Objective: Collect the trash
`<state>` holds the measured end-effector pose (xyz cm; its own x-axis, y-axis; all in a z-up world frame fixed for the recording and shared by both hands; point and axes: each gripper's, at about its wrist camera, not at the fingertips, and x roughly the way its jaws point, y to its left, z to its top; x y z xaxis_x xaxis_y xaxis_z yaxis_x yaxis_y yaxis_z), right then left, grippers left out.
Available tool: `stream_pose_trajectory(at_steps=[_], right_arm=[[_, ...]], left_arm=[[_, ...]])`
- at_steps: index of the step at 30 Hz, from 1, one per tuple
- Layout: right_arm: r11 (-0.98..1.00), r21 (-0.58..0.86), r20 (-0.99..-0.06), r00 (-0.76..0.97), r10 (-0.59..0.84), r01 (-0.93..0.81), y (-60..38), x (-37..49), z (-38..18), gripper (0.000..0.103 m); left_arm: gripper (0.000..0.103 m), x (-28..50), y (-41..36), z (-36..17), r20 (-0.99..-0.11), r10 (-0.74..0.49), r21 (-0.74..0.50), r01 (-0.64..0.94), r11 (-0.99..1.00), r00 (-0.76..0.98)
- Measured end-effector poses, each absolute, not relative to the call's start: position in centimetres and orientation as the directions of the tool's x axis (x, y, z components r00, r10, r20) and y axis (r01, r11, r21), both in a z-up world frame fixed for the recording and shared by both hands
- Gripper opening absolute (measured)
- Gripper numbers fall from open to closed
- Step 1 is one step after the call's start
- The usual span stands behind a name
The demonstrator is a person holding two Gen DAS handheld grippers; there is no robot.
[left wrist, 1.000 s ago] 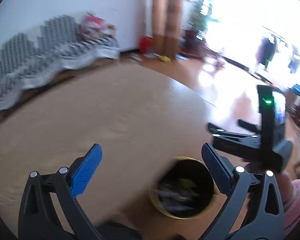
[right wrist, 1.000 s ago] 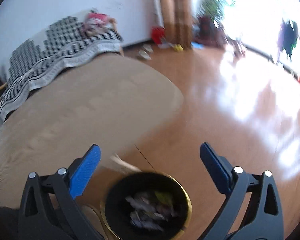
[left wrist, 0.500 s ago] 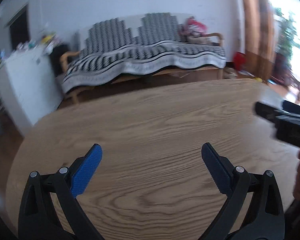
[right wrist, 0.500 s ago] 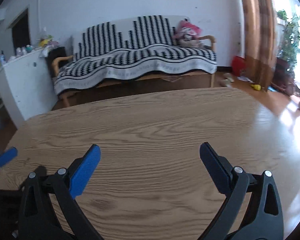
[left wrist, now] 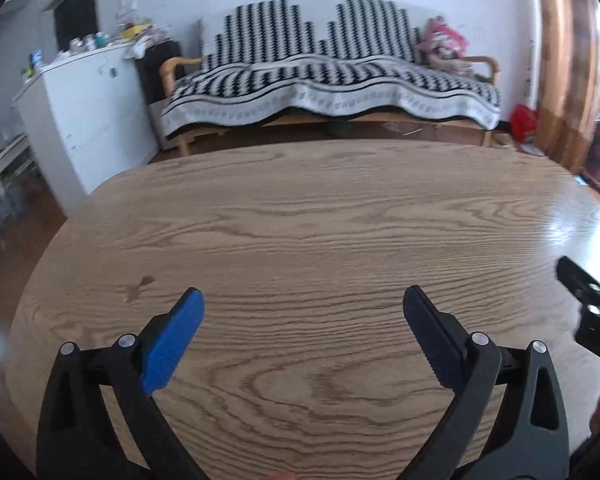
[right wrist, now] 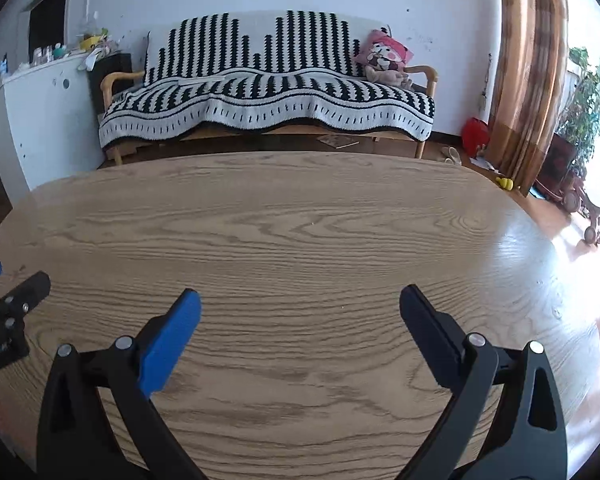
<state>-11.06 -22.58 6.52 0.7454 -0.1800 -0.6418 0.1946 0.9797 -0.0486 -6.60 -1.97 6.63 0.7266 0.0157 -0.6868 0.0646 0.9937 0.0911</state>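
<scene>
My left gripper [left wrist: 303, 300] is open and empty above the oval wooden table [left wrist: 320, 232]. My right gripper [right wrist: 300, 300] is open and empty above the same table [right wrist: 284, 224]. Each gripper shows at the edge of the other's view: the right one in the left wrist view [left wrist: 592, 300], the left one in the right wrist view [right wrist: 4, 308]. No trash and no bin are in view. A small stain [left wrist: 140, 286] marks the tabletop near my left fingers.
A sofa with a black-and-white striped cover [right wrist: 268, 92] stands beyond the table's far edge, with a pink plush toy [right wrist: 386, 60] on it. A white cabinet [left wrist: 84, 116] is at the left. Brown curtains [right wrist: 528, 72] and a plant [right wrist: 588, 96] are at the right.
Both views swung from the floor and the black, gold-rimmed bin with trash up and left to the tabletop and sofa. The bin is out of view. Both grippers stayed open.
</scene>
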Motion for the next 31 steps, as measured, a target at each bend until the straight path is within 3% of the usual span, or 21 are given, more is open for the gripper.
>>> stream_pose_trajectory(at_steps=[10,19,31], right_arm=[[0.98,-0.105,-0.66,0.725,-0.198,0.172,-22.1,-11.1,5.6,0.096],[0.978,-0.131,-0.67,0.713,-0.207,0.162,-21.9,-11.1,5.2,0.096],[0.98,-0.083,-0.69,0.699,-0.189,0.182,-23.2,-11.1,5.0,0.096]], left_arm=[[0.097,-6.6,-2.1,6.2,-0.707,-0.023,0.061,0.093,0.994,0.707],[0.097,-7.5,-2.2,6.3,-0.662,-0.016,0.072,0.085,0.994,0.749],[0.097,-6.8,-3.6,4.9,-0.702,-0.058,0.087,0.165,0.982,0.71]])
